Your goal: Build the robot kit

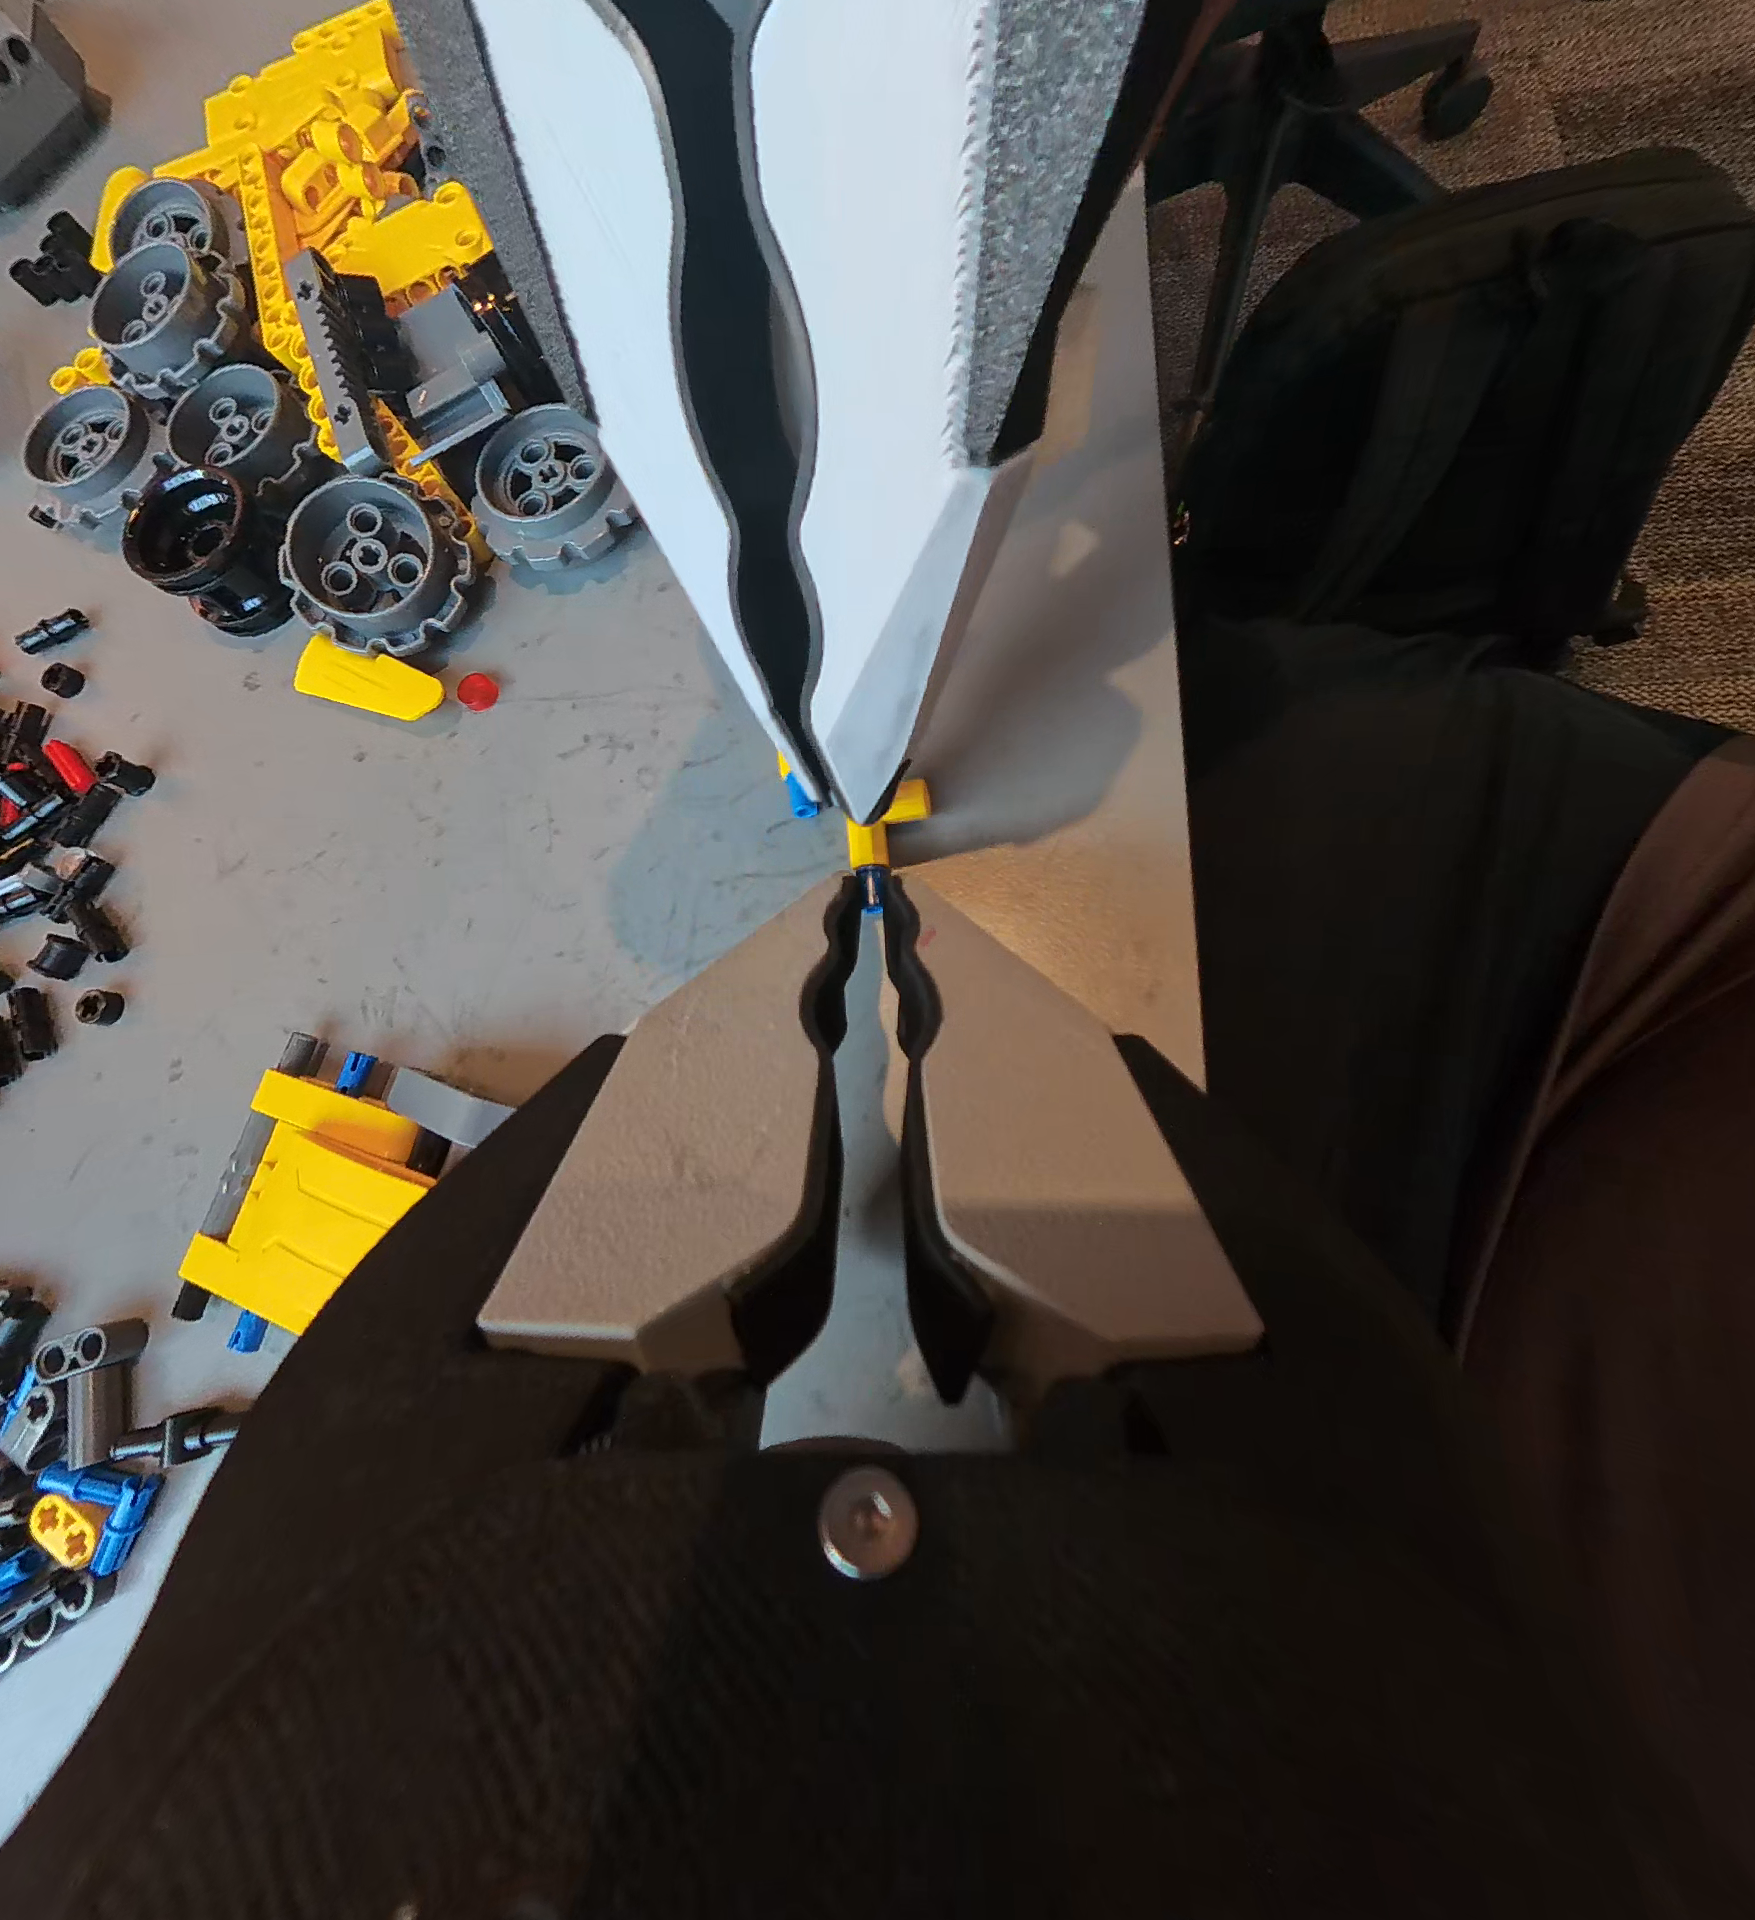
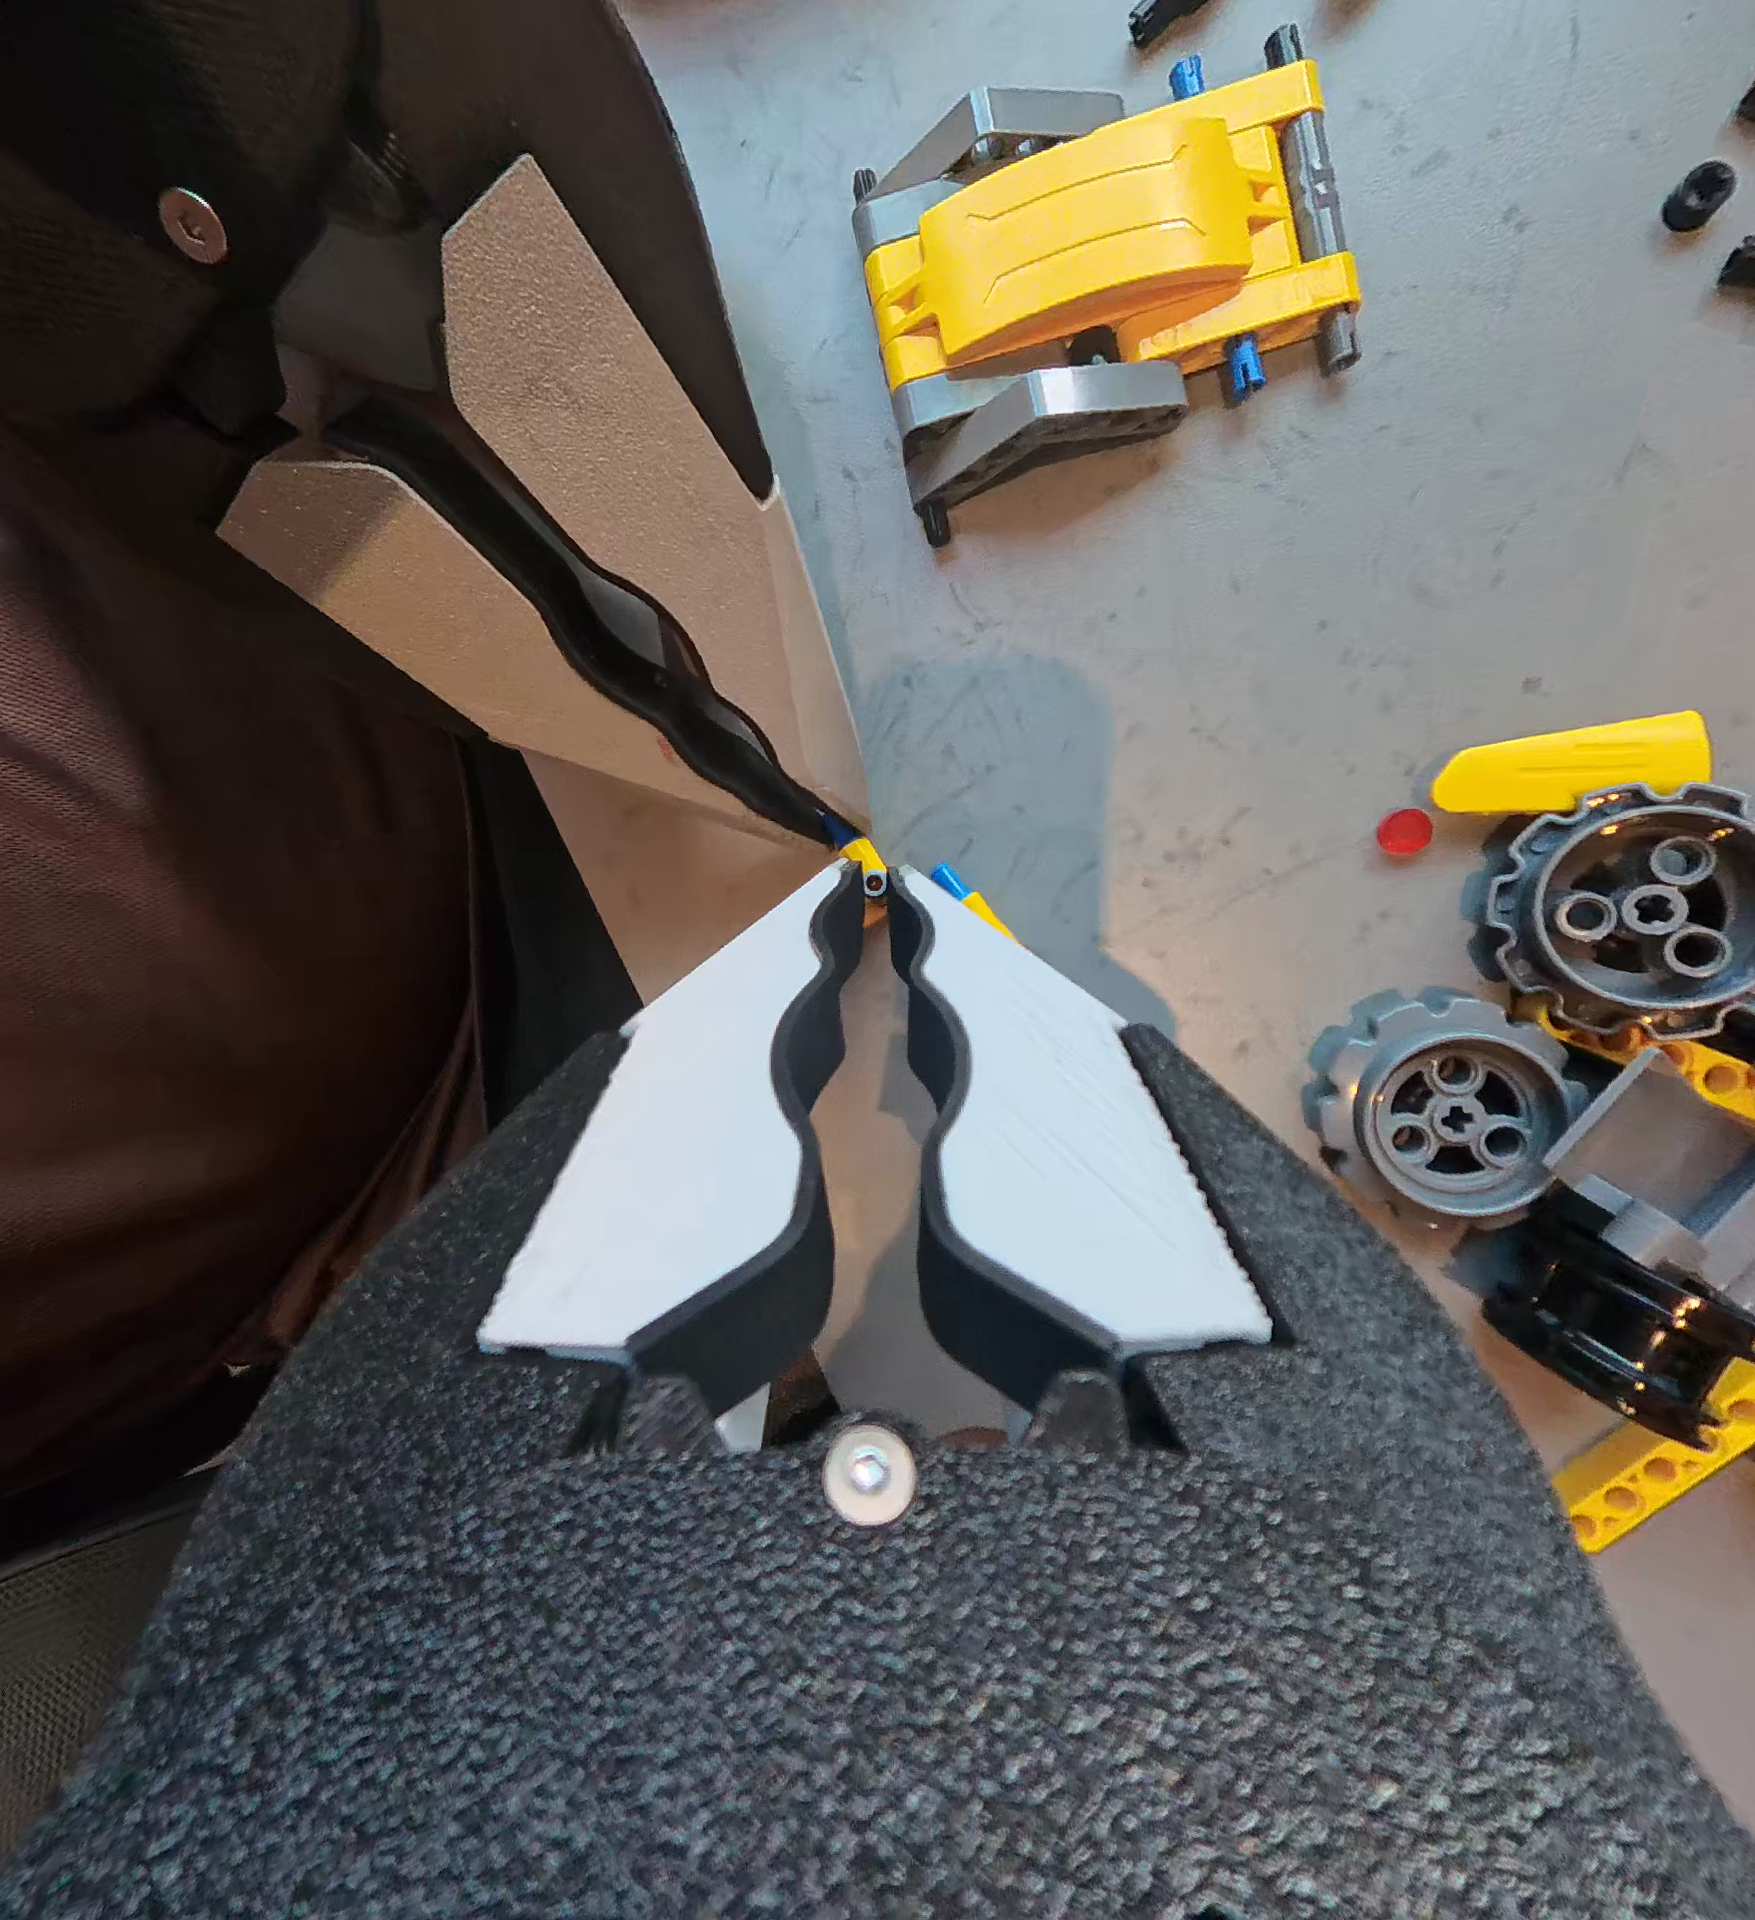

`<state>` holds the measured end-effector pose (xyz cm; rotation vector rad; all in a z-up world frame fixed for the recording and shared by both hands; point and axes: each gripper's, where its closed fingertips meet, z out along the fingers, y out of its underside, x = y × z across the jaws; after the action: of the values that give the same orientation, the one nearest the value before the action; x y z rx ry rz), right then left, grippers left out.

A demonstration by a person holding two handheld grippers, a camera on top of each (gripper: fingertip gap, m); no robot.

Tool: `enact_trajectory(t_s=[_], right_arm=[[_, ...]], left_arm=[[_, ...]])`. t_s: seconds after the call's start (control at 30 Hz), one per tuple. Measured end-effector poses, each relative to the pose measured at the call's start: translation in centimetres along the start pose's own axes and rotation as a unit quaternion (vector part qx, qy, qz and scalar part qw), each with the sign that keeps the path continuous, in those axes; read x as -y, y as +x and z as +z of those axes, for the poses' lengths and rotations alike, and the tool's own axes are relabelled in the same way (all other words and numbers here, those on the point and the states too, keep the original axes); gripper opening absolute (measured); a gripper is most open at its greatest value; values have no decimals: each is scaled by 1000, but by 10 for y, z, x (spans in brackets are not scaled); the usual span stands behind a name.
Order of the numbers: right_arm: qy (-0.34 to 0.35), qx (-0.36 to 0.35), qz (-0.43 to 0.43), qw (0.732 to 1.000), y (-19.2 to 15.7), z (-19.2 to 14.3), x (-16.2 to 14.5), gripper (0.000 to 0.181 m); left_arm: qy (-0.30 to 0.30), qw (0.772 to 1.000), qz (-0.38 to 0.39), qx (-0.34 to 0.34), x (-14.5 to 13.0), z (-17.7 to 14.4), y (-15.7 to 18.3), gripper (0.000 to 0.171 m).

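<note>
My left gripper (image 1: 871, 896), with grey fingers, is shut on a small blue pin (image 1: 871, 891) that sticks out of a yellow connector piece (image 1: 883, 821). My right gripper (image 1: 837, 805), with white fingers, comes in from above and is shut on that same yellow connector, with a second blue pin (image 1: 800, 798) beside its tip. In the right wrist view my right gripper (image 2: 875, 891) pinches the yellow connector (image 2: 860, 854), a blue pin (image 2: 948, 881) juts out to its right, and the left gripper (image 2: 826, 826) meets it tip to tip from the upper left. Both hold the piece just above the grey table (image 1: 437, 883).
A half-built yellow and grey vehicle with several grey wheels (image 1: 333, 364) lies at the back left. A yellow and grey sub-assembly (image 1: 322, 1195) (image 2: 1112, 260) lies nearby. Loose black, red and blue pins (image 1: 11, 852) lie at the left. The table edge (image 1: 1179, 727) and a person's lap (image 1: 1475, 1039) are at the right. Both grippers' tips are close together, under 4 cm apart.
</note>
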<state>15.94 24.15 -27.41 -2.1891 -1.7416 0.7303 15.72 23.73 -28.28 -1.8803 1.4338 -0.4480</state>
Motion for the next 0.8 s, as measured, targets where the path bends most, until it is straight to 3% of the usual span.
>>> enact_trajectory(t_s=[0.53,0.8], right_arm=[[-7,-26,-29,999,3,2,-3,4],[73,-23,8,997,3,-13,11,0]], left_arm=[[0,1000,6,15,1,1,-3,1],[0,1000,3,12,1,1,-3,1]])
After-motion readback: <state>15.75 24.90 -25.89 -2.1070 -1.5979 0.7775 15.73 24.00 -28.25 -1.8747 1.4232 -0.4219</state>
